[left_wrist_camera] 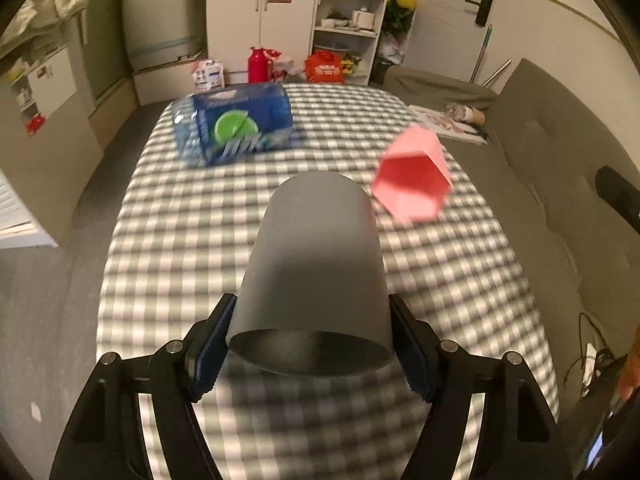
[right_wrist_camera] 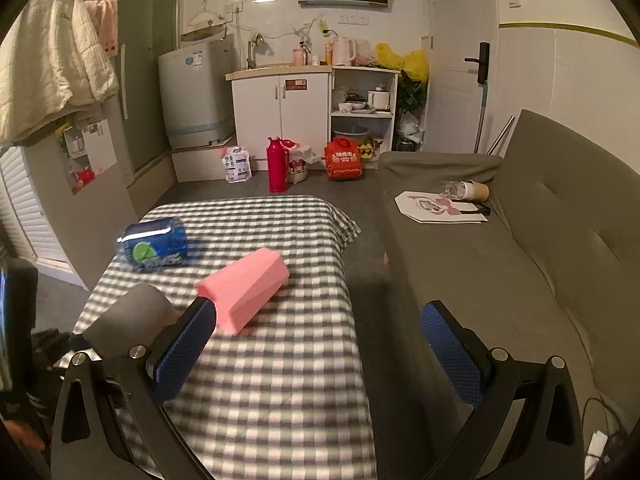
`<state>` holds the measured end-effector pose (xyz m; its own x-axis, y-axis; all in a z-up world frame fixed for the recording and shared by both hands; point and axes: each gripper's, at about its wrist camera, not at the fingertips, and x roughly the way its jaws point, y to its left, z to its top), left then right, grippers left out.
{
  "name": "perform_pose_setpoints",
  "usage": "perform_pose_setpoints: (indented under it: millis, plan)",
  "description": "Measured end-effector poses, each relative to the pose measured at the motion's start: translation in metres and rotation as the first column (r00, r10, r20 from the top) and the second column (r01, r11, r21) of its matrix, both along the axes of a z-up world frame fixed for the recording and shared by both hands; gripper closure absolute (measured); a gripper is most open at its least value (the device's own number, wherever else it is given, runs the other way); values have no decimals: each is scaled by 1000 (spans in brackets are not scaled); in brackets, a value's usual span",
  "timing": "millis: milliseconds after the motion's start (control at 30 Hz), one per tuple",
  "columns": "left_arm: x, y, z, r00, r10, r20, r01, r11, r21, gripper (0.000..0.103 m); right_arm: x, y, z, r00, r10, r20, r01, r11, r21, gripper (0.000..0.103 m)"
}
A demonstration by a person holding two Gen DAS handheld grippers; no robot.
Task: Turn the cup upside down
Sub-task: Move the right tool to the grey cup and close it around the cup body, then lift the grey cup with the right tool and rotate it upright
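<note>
While tilted, open mouth toward the camera, base pointing away:
Cup: grey cup [left_wrist_camera: 316,268] held above the checkered tablecloth [left_wrist_camera: 460,280].
Left gripper: left gripper [left_wrist_camera: 310,354] pinches the cup near its rim, a blue pad on either side.
Right gripper: right gripper [right_wrist_camera: 318,352] fingers spread wide, holding nothing.
Beyond: pink box [left_wrist_camera: 412,172] to the right, blue pack [left_wrist_camera: 236,128] farther back.

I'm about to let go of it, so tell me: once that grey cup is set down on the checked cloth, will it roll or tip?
The grey cup, clamped by the left gripper, has round, smooth, tapering walls, so on its side it would probably roll in a curve. Its open mouth looks wider than its base, so mouth-down it should stand steadily. The checked tablecloth looks soft, likely damping any slide.
</note>
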<state>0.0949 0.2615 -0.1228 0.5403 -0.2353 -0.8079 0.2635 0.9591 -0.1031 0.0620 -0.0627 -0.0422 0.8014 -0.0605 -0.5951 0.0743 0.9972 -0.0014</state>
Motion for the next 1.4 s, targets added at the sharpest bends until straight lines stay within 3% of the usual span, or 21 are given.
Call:
perform_pose_setpoints:
  millis: [167,367,567,633,667,767,1167,1400]
  plan:
    - [-53,-17,-2,999,7,-36,-6,1000,7,28,-43,4,-1,1000,4,-20,-4,1000,7,0]
    - [-89,-40,-10,996,-6,-87,6,1000,-2,28,-82,-3,2,999,-6,-41,7,1000,17,0]
    - [-102,-56,-9,997,-44,-59,44,999,-6,26,-98,-8,15,999,-25,-33,24,1000,-13,0]
    - [-103,-57,-9,997,-63,-55,62,998,-19,21,-101,-9,17,999,-30,-35,30,999,-14,0]
    - [-104,-57,-9,997,-63,-54,63,998,-11,16,-102,-10,18,999,-33,-38,32,999,-9,0]
    - [-105,-55,-8,997,-62,-54,64,998,28,16,-103,-9,19,998,-43,-53,44,999,27,0]
    - [-136,14,9,996,-75,-53,70,994,-87,16,-90,32,19,989,-32,-146,32,999,-2,0]
    - [-101,71,9,999,40,-1,-40,998,-50,13,-56,70,-15,948,-22,-317,17,1000,-19,0]
